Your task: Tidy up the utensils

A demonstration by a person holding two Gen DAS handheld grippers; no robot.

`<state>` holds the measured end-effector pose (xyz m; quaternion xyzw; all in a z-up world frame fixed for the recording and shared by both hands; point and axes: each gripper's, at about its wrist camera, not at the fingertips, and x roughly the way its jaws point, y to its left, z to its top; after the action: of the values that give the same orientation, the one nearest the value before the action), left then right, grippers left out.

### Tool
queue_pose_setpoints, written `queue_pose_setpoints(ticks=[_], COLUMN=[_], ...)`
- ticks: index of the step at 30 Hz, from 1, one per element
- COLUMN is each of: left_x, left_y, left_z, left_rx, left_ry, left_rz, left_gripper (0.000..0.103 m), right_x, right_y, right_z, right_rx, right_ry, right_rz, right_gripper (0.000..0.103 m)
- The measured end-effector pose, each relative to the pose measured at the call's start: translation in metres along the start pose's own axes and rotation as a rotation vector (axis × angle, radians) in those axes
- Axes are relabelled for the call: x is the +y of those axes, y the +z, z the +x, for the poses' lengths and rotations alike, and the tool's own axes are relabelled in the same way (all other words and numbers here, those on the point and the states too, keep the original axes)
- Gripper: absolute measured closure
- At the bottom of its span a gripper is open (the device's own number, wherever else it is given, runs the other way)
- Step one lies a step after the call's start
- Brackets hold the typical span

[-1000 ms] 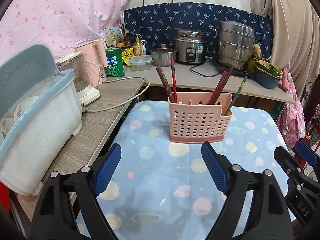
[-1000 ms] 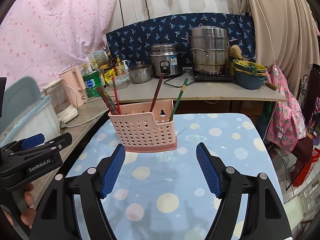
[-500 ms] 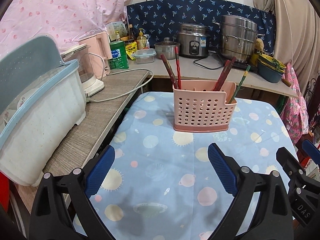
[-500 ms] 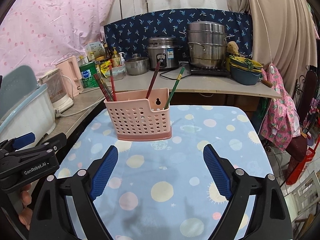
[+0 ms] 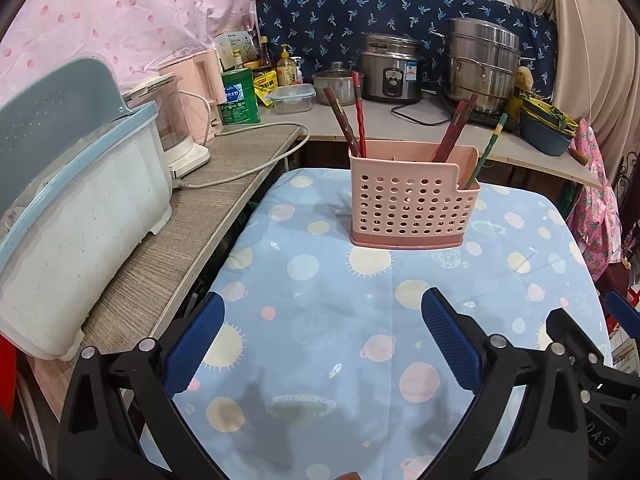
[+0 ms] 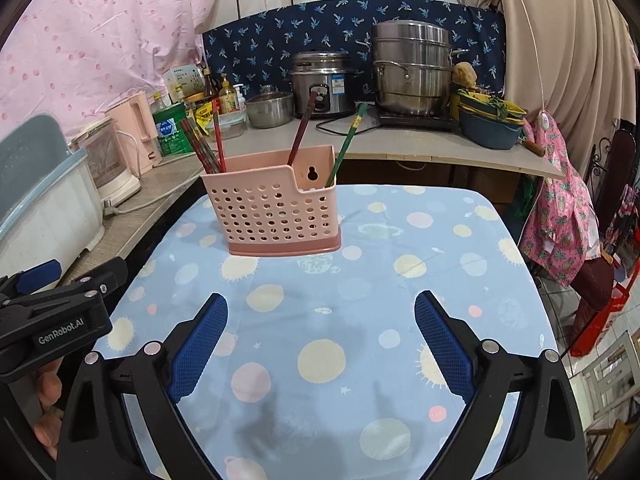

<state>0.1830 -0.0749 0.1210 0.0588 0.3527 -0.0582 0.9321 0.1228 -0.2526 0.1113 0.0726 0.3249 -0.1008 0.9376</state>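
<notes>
- The pink perforated utensil holder (image 5: 412,196) is being shown standing upright on the planet-print tablecloth (image 5: 328,320), toward the far end of the table.
- Dark red chopsticks (image 5: 352,120) are being held leaning in its left part, another red pair (image 5: 454,136) right of centre, and a green chopstick (image 5: 486,148) in the lower right compartment.
- The left gripper (image 5: 320,332) is being held with jaws wide, nothing between them, well short of the holder.
- The right gripper (image 6: 320,332) is likewise being kept wide and empty above the cloth.
- A white dish bin (image 5: 80,216) is being seen on the side counter (image 5: 192,232).
</notes>
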Motion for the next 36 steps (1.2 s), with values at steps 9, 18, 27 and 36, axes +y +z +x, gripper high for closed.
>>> queue_pose_setpoints(ticks=[9, 18, 27, 36], left_x=[-0.001, -0.002, -0.005, -0.007], left_y=[-0.002, -0.004, -0.006, -0.006], left_z=[0.005, 0.008, 0.016, 0.023], left_rx=[0.012, 0.014, 0.022, 0.043], left_ry=[0.016, 0.017, 0.011, 0.008], left_rz=[0.0, 0.004, 0.01, 0.014], left_gripper=[0.008, 0.008, 0.008, 0.008], right_x=[-0.004, -0.005, -0.005, -0.003], right_y=[-0.004, -0.005, -0.005, -0.006], right_z=[0.006, 0.015, 0.018, 0.024], right_rx=[0.01, 0.026, 0.029, 0.039], right_ry=[-0.012, -0.023, -0.031, -0.039], right_rz=[0.008, 0.01, 0.007, 0.001], right_gripper=[0.012, 0.012, 0.012, 0.012])
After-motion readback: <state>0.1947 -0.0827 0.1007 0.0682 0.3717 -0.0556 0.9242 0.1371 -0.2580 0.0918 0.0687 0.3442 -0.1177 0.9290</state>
